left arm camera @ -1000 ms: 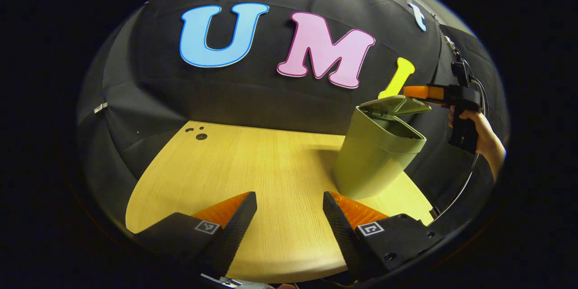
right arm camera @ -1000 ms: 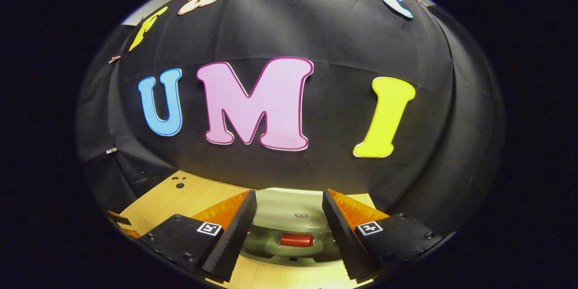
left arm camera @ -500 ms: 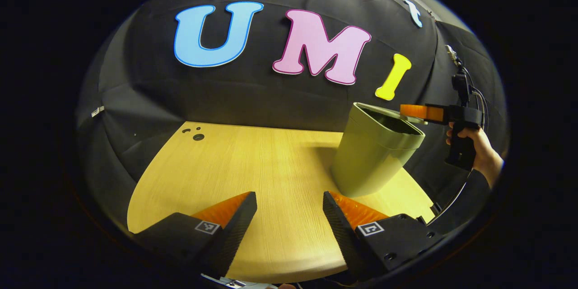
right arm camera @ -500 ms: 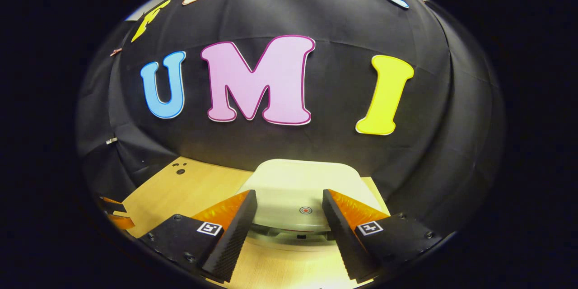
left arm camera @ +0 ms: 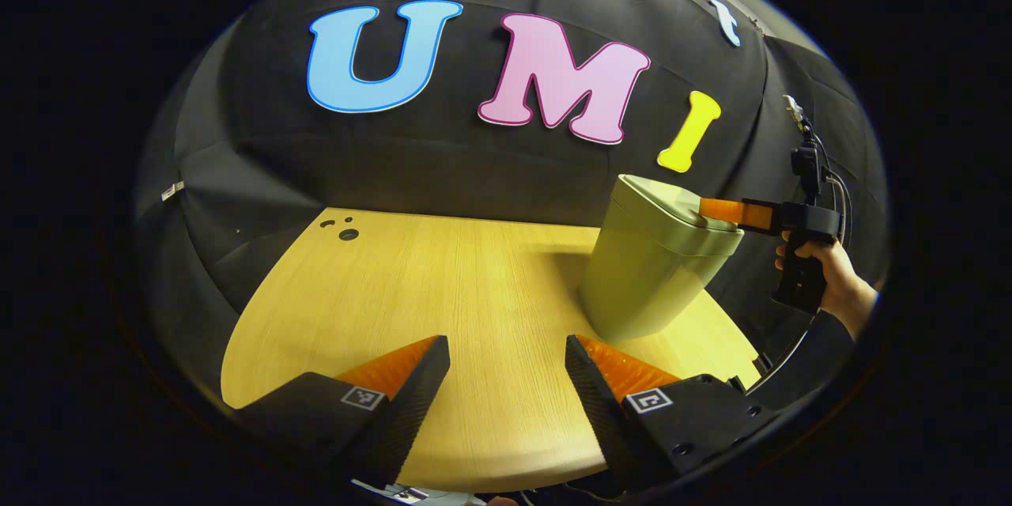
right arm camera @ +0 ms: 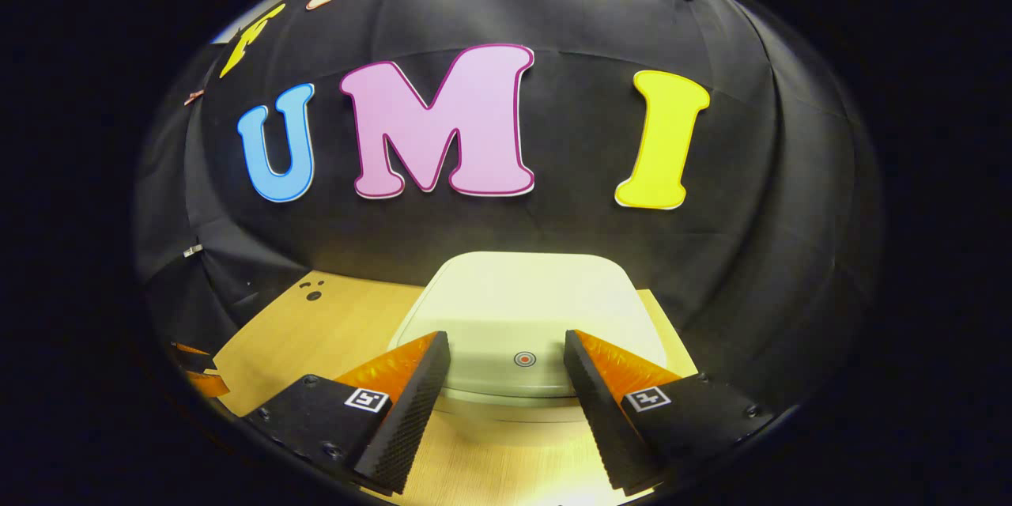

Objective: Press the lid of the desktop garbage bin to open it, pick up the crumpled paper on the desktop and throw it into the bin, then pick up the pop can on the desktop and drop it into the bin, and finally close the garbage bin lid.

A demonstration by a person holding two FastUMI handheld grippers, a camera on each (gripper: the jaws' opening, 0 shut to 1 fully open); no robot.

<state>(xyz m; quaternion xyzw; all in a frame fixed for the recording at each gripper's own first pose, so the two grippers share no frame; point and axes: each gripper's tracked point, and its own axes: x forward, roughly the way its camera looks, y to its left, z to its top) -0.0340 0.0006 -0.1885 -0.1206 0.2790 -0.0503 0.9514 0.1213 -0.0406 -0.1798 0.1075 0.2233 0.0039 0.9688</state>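
The pale green garbage bin [left arm camera: 652, 269] stands at the right of the wooden table [left arm camera: 443, 292], its lid [right arm camera: 522, 316] down flat on the rim. In the right gripper view my right gripper [right arm camera: 506, 379] is open, its fingers straddling the lid's front edge just above it, with a small round mark [right arm camera: 525, 359] between them. In the left gripper view that same gripper [left arm camera: 731, 211] rests at the lid's near edge, held by a hand [left arm camera: 822, 269]. My left gripper [left arm camera: 506, 379] hovers open over the table's near side, holding nothing.
Small dark holes [left arm camera: 344, 231] mark the table's far left corner. The black cloth wall rises right behind the bin. A cable [left arm camera: 806, 332] trails down from the right gripper's handle past the table's right edge. Bare wood lies left of the bin.
The bin's lid, raised a second ago with a red can visible inside, has come down shut. The right gripper sank with it onto the lid's front. The left gripper barely moved.
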